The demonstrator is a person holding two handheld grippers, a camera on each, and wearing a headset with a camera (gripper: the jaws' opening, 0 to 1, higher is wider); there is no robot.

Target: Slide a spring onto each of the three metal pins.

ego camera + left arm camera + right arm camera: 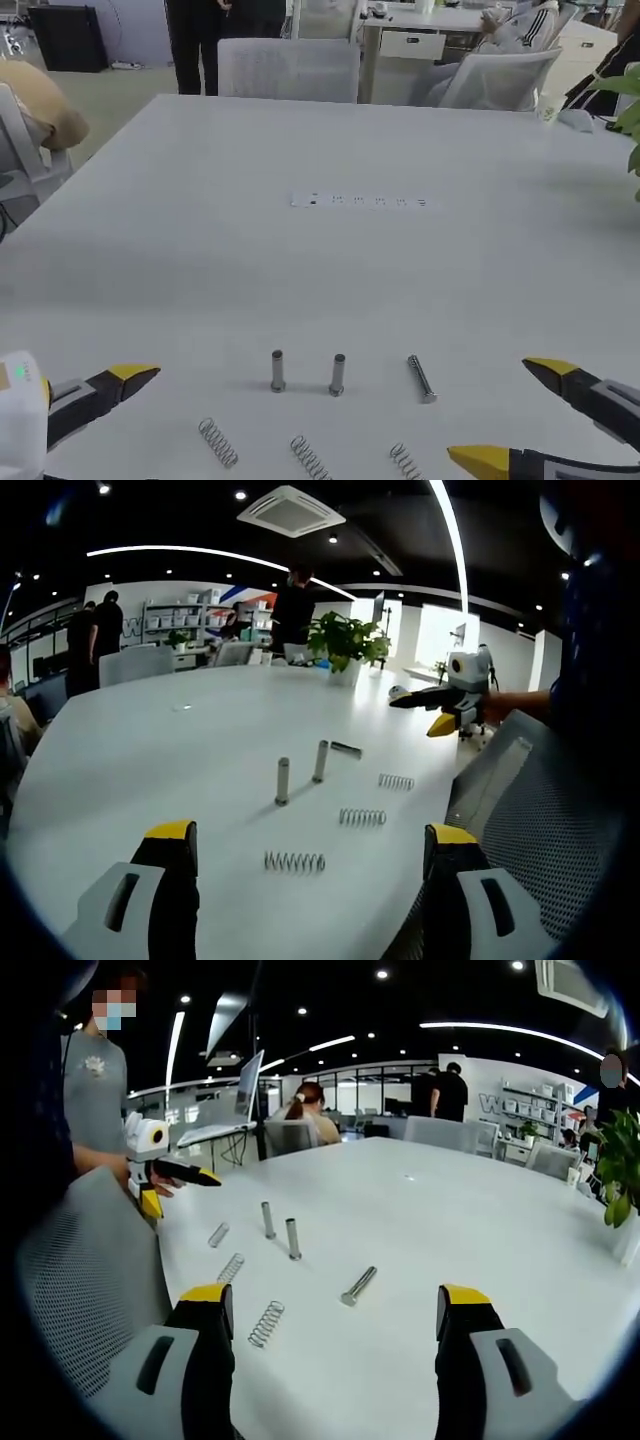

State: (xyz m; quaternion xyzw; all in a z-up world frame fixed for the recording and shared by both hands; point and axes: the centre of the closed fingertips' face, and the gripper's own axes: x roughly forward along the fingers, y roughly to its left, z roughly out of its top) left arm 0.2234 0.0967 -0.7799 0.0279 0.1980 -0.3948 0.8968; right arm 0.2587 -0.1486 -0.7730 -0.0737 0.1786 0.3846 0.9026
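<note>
Steel on white: two metal pins (277,370) stand upright on the table (320,150) and a third pin (421,378) lies flat just beside them, with three springs (218,442) loose in front. The left gripper (310,835) and right gripper (335,1295) flank them, jaws spread and empty.

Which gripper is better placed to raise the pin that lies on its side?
The right gripper. The lying pin is the rightmost of the three, just ahead of its open jaws; the left gripper sits on the far side of both upright pins.
</note>
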